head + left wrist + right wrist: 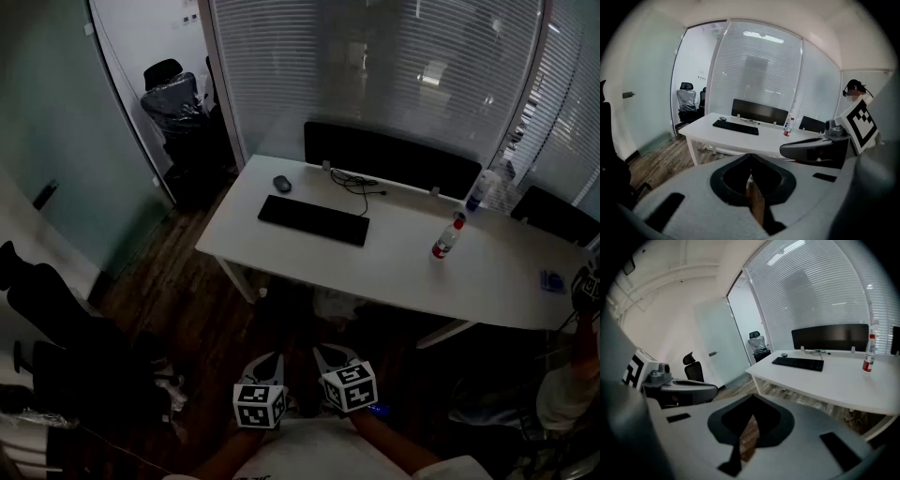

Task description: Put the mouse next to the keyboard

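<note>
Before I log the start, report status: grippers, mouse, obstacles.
Left gripper, right gripper shut, empty. Mouse beyond far left corner of keyboard, apart. Nearest bottle well right.

White desk (pixel 403 267) across the middle of my view, black panel (pixel 389 157) along its far edge, loose black cable (pixel 356 183) before it, red-capped bottle (pixel 447 237) right of centre, spray bottle (pixel 480 190) just above it, closed blinds (pixel 375 66) along the top, wrapped office chair (pixel 173 103) upper left, wooden floor (pixel 178 281) lower left.
</note>
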